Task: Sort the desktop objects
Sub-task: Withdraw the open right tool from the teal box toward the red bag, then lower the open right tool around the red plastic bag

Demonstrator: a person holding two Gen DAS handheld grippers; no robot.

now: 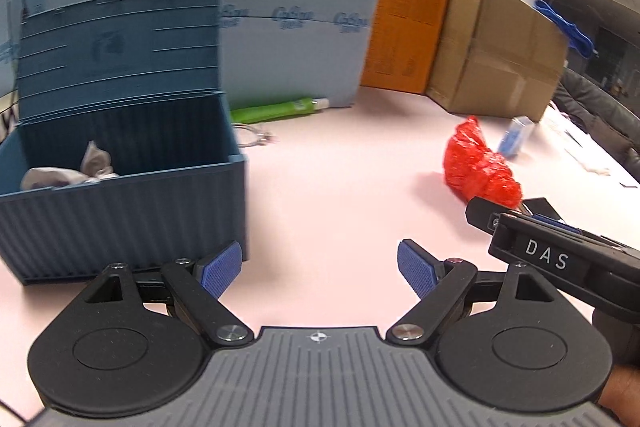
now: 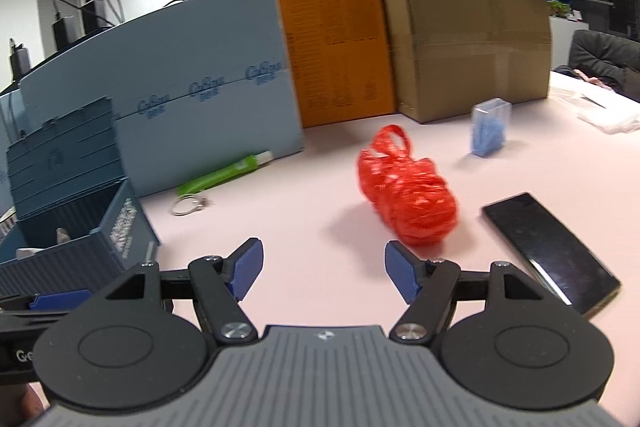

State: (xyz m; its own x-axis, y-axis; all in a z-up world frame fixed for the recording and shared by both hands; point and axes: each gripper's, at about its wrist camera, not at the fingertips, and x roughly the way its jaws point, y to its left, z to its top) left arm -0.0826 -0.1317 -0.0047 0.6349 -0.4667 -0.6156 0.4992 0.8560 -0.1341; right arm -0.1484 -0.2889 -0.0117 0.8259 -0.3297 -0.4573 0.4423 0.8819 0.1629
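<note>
An open blue storage box (image 1: 120,211) stands at the left on the pink table (image 1: 340,187), with a crumpled grey-white item (image 1: 92,163) inside. My left gripper (image 1: 320,259) is open beside the box's right corner, nothing between its pads. My right gripper (image 2: 324,255) is still opening, also with nothing between its pads. Just beyond its right finger lies a red plastic bag (image 2: 404,195), and a black phone (image 2: 548,251) rests to the right. A green tube (image 2: 224,173) and a metal key ring (image 2: 188,205) lie further back at the left. A small clear box of blue items (image 2: 490,127) stands behind the bag.
A light blue foam board (image 2: 180,99), an orange carton (image 2: 336,55) and a brown cardboard box (image 2: 472,39) wall off the table's far side. A person's head shows above them. White plastic wrap (image 2: 608,119) lies at the far right. The right gripper's housing marked DAS (image 1: 544,259) crosses the left view.
</note>
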